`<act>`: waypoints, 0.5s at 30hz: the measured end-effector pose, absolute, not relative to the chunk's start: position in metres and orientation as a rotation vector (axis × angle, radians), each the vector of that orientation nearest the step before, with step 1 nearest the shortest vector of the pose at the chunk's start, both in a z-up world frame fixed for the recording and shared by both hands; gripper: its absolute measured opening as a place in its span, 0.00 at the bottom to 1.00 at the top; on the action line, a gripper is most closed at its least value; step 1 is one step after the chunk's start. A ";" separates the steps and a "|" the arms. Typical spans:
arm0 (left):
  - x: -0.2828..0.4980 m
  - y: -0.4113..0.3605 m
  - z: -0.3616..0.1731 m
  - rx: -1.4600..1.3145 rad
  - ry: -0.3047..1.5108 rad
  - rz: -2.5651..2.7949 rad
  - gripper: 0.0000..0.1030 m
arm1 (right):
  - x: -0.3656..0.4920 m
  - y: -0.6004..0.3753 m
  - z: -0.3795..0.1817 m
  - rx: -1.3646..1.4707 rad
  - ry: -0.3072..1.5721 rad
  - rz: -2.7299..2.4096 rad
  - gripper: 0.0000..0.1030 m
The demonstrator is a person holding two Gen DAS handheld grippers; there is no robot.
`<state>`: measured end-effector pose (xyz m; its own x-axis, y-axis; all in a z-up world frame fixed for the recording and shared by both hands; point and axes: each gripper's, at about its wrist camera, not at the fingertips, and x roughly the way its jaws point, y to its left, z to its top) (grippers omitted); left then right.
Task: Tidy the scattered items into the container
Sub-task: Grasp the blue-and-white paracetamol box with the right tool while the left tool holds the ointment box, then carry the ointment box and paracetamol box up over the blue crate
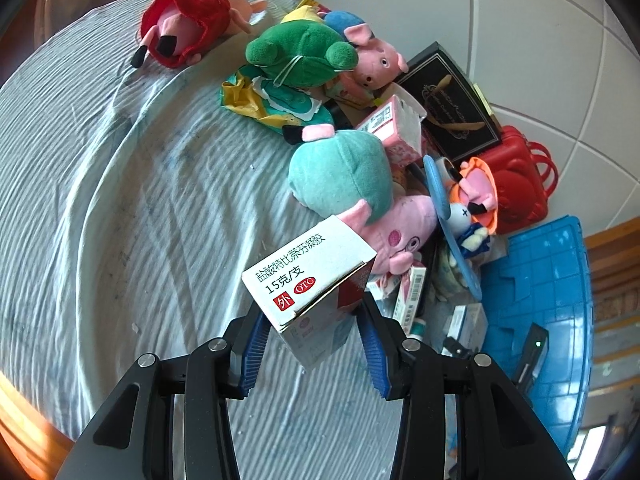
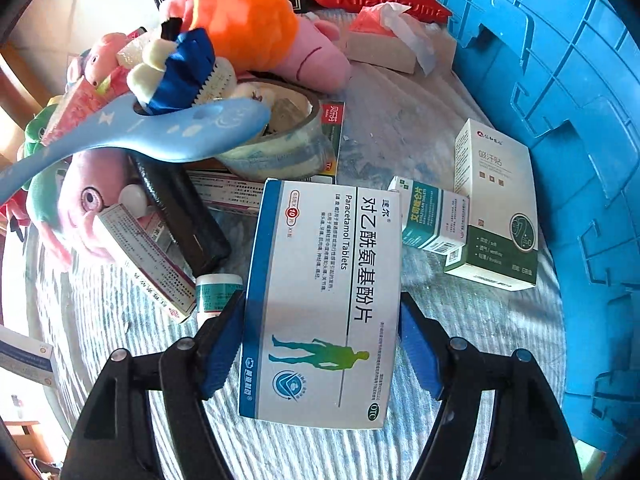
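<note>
Left gripper (image 1: 312, 332): clamped on a small white ointment box (image 1: 310, 276), held tilted above the striped cloth (image 1: 120, 220); box's lower end sits hidden between the blue pads.
Right gripper (image 2: 320, 344): pinching a paracetamol tablet box (image 2: 324, 300) by its long edges, lifted off the cloth.
Container: blue crate (image 2: 560, 120), cut off at the frame edge, so can't see what's inside.
Pile: plush pigs, a green frog plush (image 1: 300, 52), a blue plastic spoon (image 2: 140, 136) and a tape roll (image 2: 280, 148) heaped together, covering more boxes underneath.
Loose stuff: two medicine cartons (image 2: 496, 204) right beside the crate wall.
Hard to read: small print on the half-buried boxes.
</note>
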<state>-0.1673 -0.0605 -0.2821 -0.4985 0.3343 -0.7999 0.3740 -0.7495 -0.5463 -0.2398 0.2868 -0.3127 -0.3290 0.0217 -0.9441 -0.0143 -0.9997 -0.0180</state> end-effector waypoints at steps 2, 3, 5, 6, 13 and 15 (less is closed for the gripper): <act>-0.165 -0.061 -0.275 1.545 1.108 -2.472 0.41 | -0.228 0.290 -0.304 -1.801 -0.014 2.563 0.70; -0.164 -0.061 -0.272 1.536 1.110 -2.477 0.41 | -0.227 0.289 -0.298 -1.796 -0.018 2.576 0.70; -0.161 -0.062 -0.265 1.519 1.113 -2.484 0.41 | -0.225 0.288 -0.285 -1.784 -0.024 2.604 0.70; -0.159 -0.063 -0.262 1.509 1.116 -2.486 0.41 | -0.222 0.288 -0.278 -1.776 -0.028 2.621 0.70; -0.152 -0.064 -0.238 1.449 1.098 -2.517 0.41 | -0.217 0.289 -0.238 -1.719 -0.083 2.741 0.70; -0.151 -0.063 -0.228 1.430 1.087 -2.537 0.41 | -0.218 0.290 -0.226 -1.694 -0.106 2.781 0.70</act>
<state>-0.1511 -0.0628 -0.2278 -0.5764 0.2941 -0.7624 0.3490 -0.7550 -0.5551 -0.2175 0.2898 -0.2255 -0.4543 -0.0652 -0.8885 0.1325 -0.9912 0.0051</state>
